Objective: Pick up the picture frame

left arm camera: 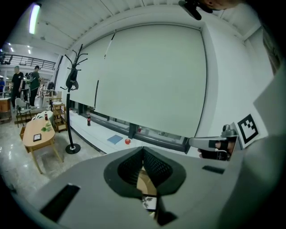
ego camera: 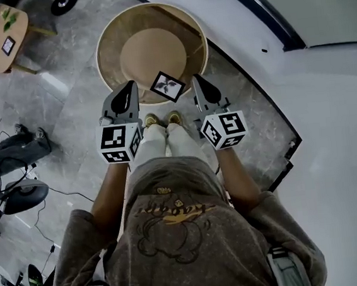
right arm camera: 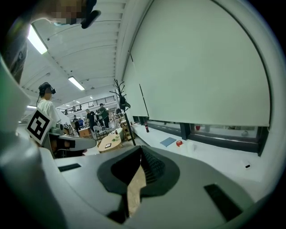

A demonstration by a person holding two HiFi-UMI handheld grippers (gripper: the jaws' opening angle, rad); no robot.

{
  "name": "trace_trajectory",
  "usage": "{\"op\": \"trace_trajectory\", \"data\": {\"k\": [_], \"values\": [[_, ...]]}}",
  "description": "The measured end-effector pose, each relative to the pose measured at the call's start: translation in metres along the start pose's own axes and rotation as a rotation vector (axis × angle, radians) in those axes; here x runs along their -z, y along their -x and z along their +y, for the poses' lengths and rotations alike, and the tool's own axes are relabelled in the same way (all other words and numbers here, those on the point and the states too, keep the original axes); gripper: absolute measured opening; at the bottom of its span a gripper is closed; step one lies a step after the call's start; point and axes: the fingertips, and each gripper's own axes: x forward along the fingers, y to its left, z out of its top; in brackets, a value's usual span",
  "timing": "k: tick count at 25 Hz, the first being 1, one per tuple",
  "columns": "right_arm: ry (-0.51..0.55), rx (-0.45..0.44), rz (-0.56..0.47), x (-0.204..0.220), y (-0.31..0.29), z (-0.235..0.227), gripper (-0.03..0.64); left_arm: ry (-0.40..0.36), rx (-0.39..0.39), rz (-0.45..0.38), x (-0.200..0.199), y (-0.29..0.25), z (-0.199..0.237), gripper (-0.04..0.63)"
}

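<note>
The picture frame (ego camera: 167, 86), small, black-edged with a leaf print on white, lies at the near edge of a round wooden table (ego camera: 150, 50). My left gripper (ego camera: 125, 92) hangs just left of the frame and my right gripper (ego camera: 199, 85) just right of it, both above the table's near rim, apart from the frame. In the left gripper view the jaws (left arm camera: 143, 150) meet at the tips with nothing between them; the frame (left arm camera: 149, 202) shows below through the gap. In the right gripper view the jaws (right arm camera: 141, 150) are shut and empty, with the tabletop (right arm camera: 135, 188) below.
The person's shoes (ego camera: 162, 118) stand against the table's near side. A white raised ledge (ego camera: 328, 123) curves along the right. A small wooden side table (ego camera: 2, 31) and a coat stand (left arm camera: 71, 112) are at the far left; cables and gear (ego camera: 13, 195) lie on the floor at left.
</note>
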Motion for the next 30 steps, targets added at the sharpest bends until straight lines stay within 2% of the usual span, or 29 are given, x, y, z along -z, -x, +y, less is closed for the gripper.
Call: {"op": "trace_trajectory", "data": {"k": [6,18,30], "values": [[-0.014,0.004,0.003,0.027,-0.024,-0.021,0.018,0.015,-0.009,0.022,0.029,-0.032,0.013,0.018],[-0.032,0.007,0.007,0.085,-0.059,-0.041,0.018,0.04,-0.033,-0.006,0.096,-0.073,0.037,0.018],[-0.056,0.034,0.051,0.111,-0.046,-0.029,0.028,0.043,0.011,0.02,0.109,-0.064,0.027,0.018]]}}
